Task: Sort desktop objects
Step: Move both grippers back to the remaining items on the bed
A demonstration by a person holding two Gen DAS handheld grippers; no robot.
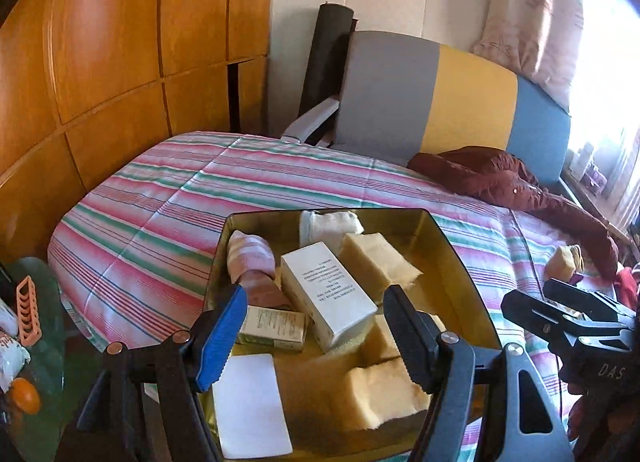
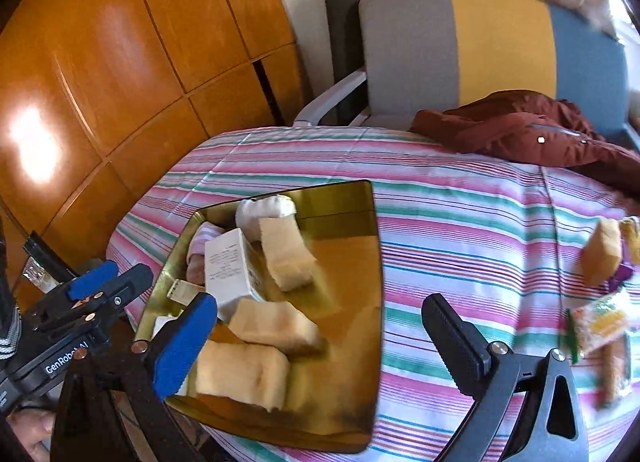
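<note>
A gold metal tray (image 1: 460,262) (image 2: 352,217) lies on the striped bedspread (image 1: 168,197). It holds a white box (image 1: 324,294) (image 2: 228,266), a small printed carton (image 1: 276,326), a pink striped sock (image 1: 252,258), a white sock (image 1: 328,221) (image 2: 264,209), a white card (image 1: 252,406) and several yellow sponge blocks (image 1: 380,258) (image 2: 276,326). My left gripper (image 1: 316,338) is open and empty above the tray's near part. My right gripper (image 2: 320,346) is open and empty over the tray's right edge. A loose yellow sponge (image 2: 600,258) (image 1: 560,262) and a snack packet (image 2: 600,326) lie on the bedspread to the right.
A dark red jacket (image 1: 500,177) (image 2: 520,129) lies at the back right. A grey, yellow and blue headboard (image 1: 460,101) stands behind. Wooden wardrobe doors (image 1: 112,41) are on the left. A glass side table (image 1: 44,342) holds an orange rack (image 1: 28,314) and an orange fruit (image 1: 26,394).
</note>
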